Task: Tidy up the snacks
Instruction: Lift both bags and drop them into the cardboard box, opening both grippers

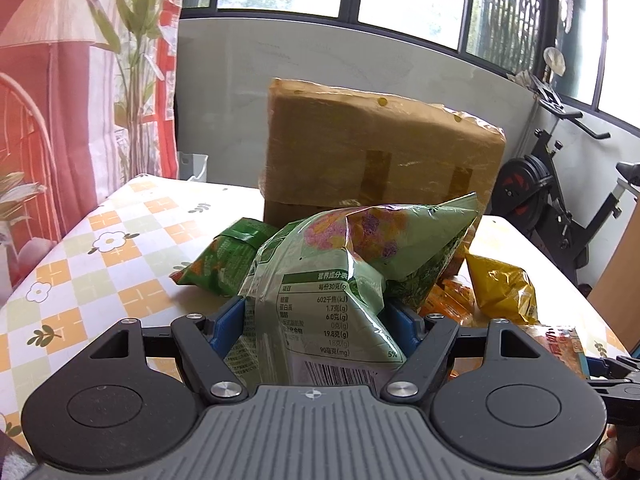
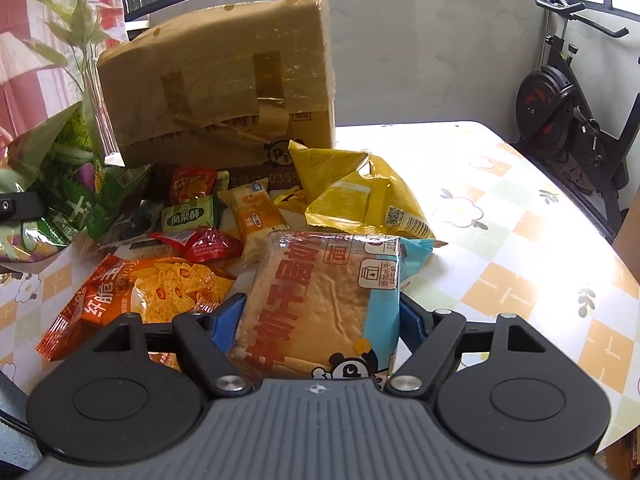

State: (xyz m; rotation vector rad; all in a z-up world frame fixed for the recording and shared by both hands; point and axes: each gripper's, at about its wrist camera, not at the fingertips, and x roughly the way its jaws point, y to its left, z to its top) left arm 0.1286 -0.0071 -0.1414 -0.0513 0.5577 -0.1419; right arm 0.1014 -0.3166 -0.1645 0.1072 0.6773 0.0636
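While you hold both tools over the table, this is what the two wrist views show:

Left gripper (image 1: 318, 320): your jaws are clamped on a pale green snack bag (image 1: 340, 276), lifted clear of the table (image 1: 100, 264), its printed back facing the camera.
Green bag label: a nutrition panel reads 602 kJ, 1.7, 6.0 and 19.8 g, 90 mg, with a barcode below.
Right gripper (image 2: 320, 320): your jaws grip a flat bread packet (image 2: 320, 300) with a light blue edge, large orange characters and a panda cartoon at its near end.
Snack pile: an orange cracker bag (image 2: 132, 296) lies just left of the bread packet; a yellow bag (image 2: 360, 196) with a QR code sits behind it; small red, green and orange packets lie between them.
Cardboard box (image 2: 216, 76): brown, taped, it stands behind the pile with a panda logo low on its front.
Table cover: white with orange and pale green checks and flower prints.
Room: dark-framed windows run along the back, an exercise bike (image 2: 568, 120) stands at right, and a red-and-white curtain (image 1: 60, 100) hangs at left.
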